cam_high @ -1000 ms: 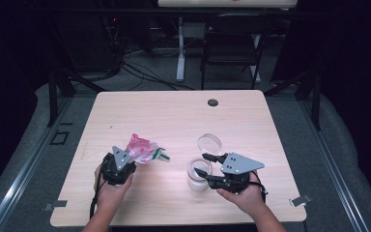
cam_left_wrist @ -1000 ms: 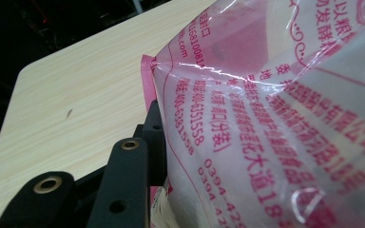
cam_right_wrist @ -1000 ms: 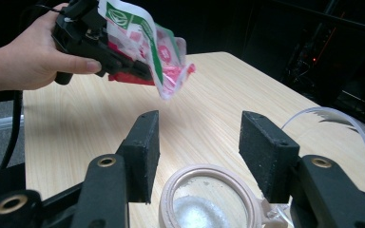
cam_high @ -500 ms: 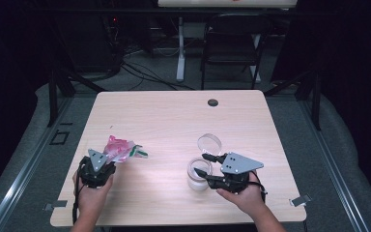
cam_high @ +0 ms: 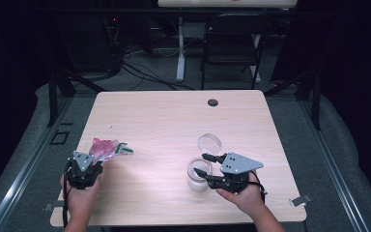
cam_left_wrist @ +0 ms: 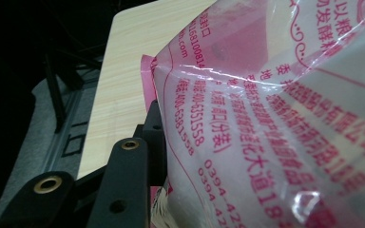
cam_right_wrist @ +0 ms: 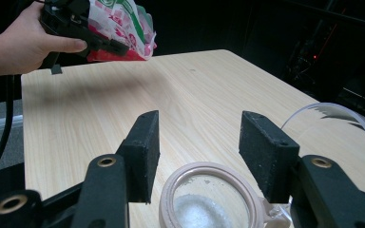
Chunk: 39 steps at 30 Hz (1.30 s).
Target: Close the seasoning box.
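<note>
Clenching the pink packet (cam_high: 104, 147) at the bench's (cam_high: 174, 121) eight o'clock, the left tongs (cam_high: 84, 166) keep it clear, while the right tongs (cam_right_wrist: 199, 142) hover released over the open jar (cam_right_wrist: 209, 199), likely awaiting filling

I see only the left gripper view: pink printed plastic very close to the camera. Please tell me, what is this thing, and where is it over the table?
Observer: It is a pink bag, held by the left gripper near the table's left edge, on the person's side.
Operator: Is there some container near?
Observer: Yes, a clear jar stands at the right gripper; its opening faces up, with something white inside.
Operator: Does the right gripper hold this jar?
Observer: No, its jaws stand apart above the jar's rim in the right gripper view.
Operator: And the lid?
Observer: A clear round lid lies on the table just beyond the jar.
</note>
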Available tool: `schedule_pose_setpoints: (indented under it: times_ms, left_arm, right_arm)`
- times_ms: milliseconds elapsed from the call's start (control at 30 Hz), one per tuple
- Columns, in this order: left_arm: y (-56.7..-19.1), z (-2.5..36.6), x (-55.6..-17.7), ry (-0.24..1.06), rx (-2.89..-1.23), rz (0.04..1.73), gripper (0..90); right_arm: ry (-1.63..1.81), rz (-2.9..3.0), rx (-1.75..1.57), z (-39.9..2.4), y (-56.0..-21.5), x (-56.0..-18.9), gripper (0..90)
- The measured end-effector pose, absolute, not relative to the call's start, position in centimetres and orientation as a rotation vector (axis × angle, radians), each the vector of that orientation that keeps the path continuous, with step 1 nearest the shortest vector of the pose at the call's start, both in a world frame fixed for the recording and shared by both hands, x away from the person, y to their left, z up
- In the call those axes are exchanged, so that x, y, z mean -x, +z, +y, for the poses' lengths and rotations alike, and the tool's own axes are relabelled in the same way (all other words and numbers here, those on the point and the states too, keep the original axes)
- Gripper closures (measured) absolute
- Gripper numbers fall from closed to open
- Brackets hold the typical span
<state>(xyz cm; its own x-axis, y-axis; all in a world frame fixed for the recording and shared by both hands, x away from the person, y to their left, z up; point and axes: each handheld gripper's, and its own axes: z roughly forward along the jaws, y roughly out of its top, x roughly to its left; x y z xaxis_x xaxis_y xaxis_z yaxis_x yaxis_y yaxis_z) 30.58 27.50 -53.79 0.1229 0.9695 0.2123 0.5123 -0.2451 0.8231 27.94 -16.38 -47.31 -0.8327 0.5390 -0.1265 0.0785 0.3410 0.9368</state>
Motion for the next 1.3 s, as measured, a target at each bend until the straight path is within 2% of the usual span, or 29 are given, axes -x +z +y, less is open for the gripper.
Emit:
schedule_pose_setpoints:
  times_ms: [600,1067,1300]
  left_arm:
    - [-56.6,28.2,-31.6,1.015,-1.88,1.531,64.9]
    - [-57.4,28.1,-31.8,0.962,-1.909,1.549,63.2]
    - [-57.5,28.3,-31.7,0.934,-1.911,1.552,56.7]
  right_arm:
    - [1.495,2.199,-0.548,-16.3,-47.6,-28.0,48.8]
    - [1.49,2.201,-0.549,-16.3,-47.6,-28.1,48.8]
    - [1.493,2.202,-0.553,-16.3,-47.7,-28.1,48.8]
